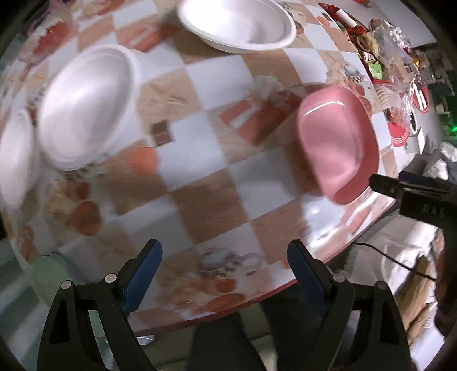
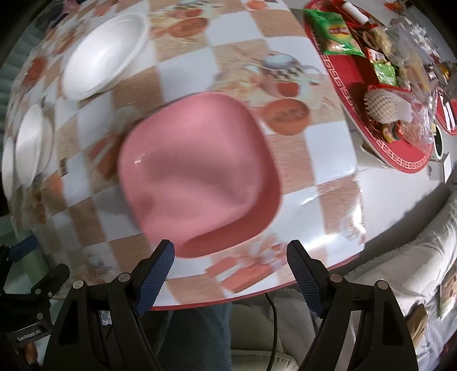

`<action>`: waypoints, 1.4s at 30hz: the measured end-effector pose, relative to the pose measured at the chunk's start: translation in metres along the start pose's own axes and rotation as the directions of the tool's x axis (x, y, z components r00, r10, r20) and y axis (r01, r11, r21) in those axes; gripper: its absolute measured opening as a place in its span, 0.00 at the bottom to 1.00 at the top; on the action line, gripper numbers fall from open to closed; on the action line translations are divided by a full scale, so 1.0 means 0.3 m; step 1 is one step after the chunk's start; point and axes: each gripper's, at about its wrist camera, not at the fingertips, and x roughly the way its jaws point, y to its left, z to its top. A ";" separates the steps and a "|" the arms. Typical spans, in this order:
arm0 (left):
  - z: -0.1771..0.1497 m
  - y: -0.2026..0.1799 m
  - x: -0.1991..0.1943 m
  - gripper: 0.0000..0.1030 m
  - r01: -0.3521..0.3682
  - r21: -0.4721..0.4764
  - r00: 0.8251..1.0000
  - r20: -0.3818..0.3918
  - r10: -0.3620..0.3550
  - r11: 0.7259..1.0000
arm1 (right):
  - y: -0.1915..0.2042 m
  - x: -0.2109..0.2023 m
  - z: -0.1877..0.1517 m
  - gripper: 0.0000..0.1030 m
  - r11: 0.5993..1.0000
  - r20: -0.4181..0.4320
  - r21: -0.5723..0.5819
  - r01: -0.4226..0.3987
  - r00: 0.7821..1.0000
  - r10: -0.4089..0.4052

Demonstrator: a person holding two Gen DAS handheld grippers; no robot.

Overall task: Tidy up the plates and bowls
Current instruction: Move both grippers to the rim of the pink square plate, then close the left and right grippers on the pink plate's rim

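Note:
A pink square plate lies upside up on the checkered table, just ahead of my right gripper, which is open and empty above its near rim. In the left wrist view the same pink plate is off to the right. My left gripper is open and empty over the table's front edge. White foam bowls sit apart: one at the back, one at the left, and another at the far left edge. Motion blur softens both views.
A red tray piled with snack packets and wrappers fills the table's back right. A person's legs and a black cable are below the front edge. A pale cushioned seat is on the right.

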 end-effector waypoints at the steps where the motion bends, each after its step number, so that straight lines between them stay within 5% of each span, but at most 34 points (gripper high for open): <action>1: 0.008 -0.013 0.007 0.89 -0.003 -0.004 1.000 0.004 0.003 1.000 | -0.007 0.002 0.013 0.80 1.000 -0.002 -0.002 0.003 1.000 -0.003; 21: 0.169 -0.211 0.198 0.89 -0.084 -0.152 0.992 0.077 0.097 0.985 | -0.082 0.152 0.202 0.80 0.983 0.012 -0.182 0.039 0.999 -0.038; 25: 0.183 -0.212 0.235 0.90 -0.099 -0.162 0.990 0.080 0.113 0.982 | -0.092 0.179 0.221 0.98 0.980 0.015 -0.198 0.028 1.000 -0.025; 29: 0.197 -0.221 0.258 1.00 -0.107 -0.149 0.989 0.086 0.121 0.983 | -0.100 0.191 0.218 0.99 0.981 0.007 -0.195 -0.001 1.000 0.002; 42: 0.164 -0.225 0.261 1.00 -0.099 -0.206 0.982 0.140 0.130 0.973 | -0.152 0.210 0.215 1.00 0.976 0.023 -0.219 -0.007 1.000 0.012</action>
